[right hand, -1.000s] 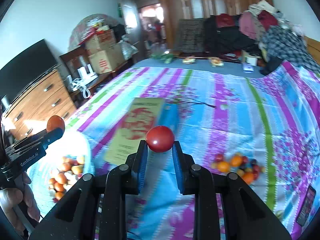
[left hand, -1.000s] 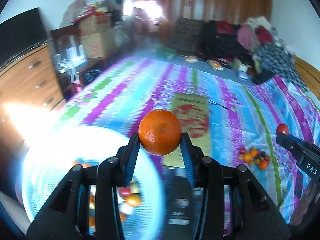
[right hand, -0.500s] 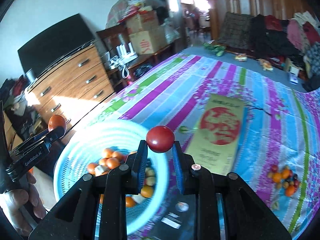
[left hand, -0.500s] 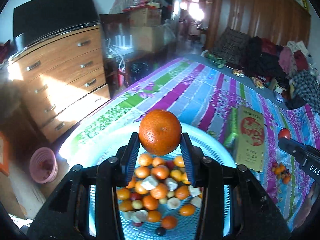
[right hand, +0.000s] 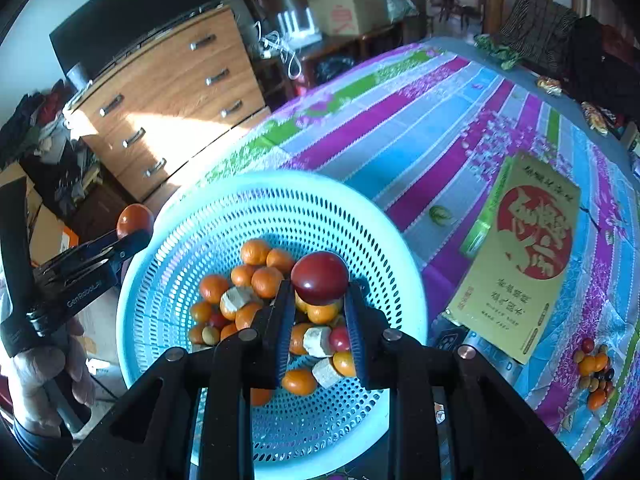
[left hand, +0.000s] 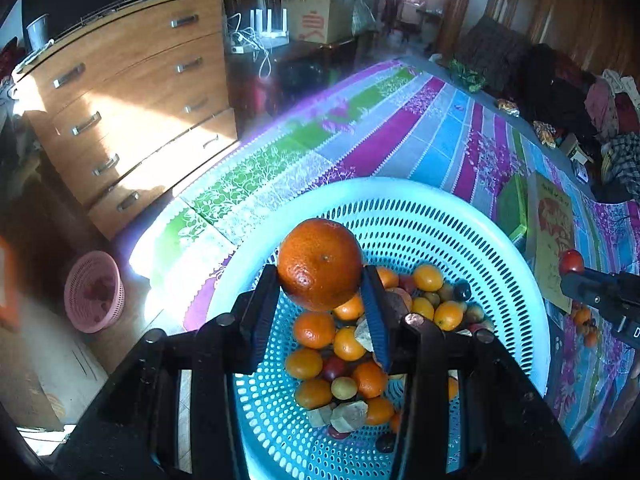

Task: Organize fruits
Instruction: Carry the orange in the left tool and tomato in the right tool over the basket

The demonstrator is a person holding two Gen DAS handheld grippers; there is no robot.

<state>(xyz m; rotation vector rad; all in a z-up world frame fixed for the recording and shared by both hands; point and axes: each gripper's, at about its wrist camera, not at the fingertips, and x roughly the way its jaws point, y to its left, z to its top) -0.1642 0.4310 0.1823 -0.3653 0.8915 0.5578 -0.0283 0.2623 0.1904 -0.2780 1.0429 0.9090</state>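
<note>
While both claws hang over the basket [left hand: 516,264], the left claw [left hand: 320,300] is clamped on an orange [left hand: 319,263] above the basket's heap of fruit [left hand: 348,352]. The right claw [right hand: 318,312] grips a tomato [right hand: 319,278] above the same heap. The basket sits on the bed [right hand: 420,128]. Right of the basket lies a yellow box [right hand: 524,256]; beyond the box, a small fruit pile [right hand: 596,372] rests on the bed.

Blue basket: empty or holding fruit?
Holding fruit: the blue basket has a pile of small oranges and red fruits across its bottom.
</note>
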